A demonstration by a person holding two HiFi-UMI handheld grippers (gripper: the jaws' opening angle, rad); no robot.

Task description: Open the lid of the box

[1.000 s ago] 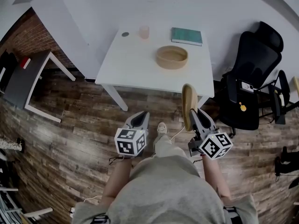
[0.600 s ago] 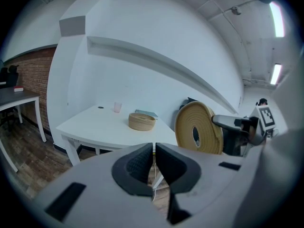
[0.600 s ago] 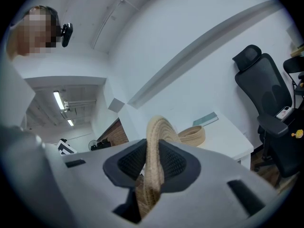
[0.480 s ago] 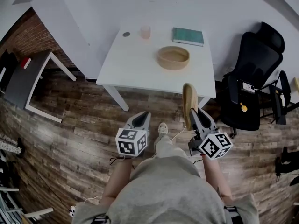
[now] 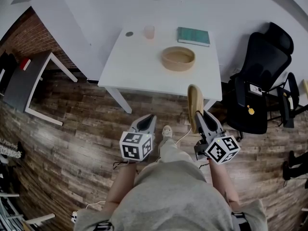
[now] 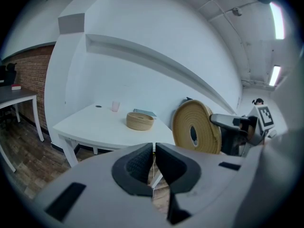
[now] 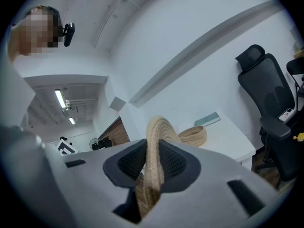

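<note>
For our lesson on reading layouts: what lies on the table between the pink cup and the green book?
Nothing: the head view shows only bare white table between the cup and the book.

The table [image 5: 139,66] is showing white. On it, the box [image 5: 178,58] is showing a tan coiled weave, the book [image 5: 193,36] teal, the cup [image 5: 149,32] pale pink. Before the table, the lid [image 5: 195,102] is showing matching coils; the floor [image 5: 72,129] beneath, dark brown planks.
</note>
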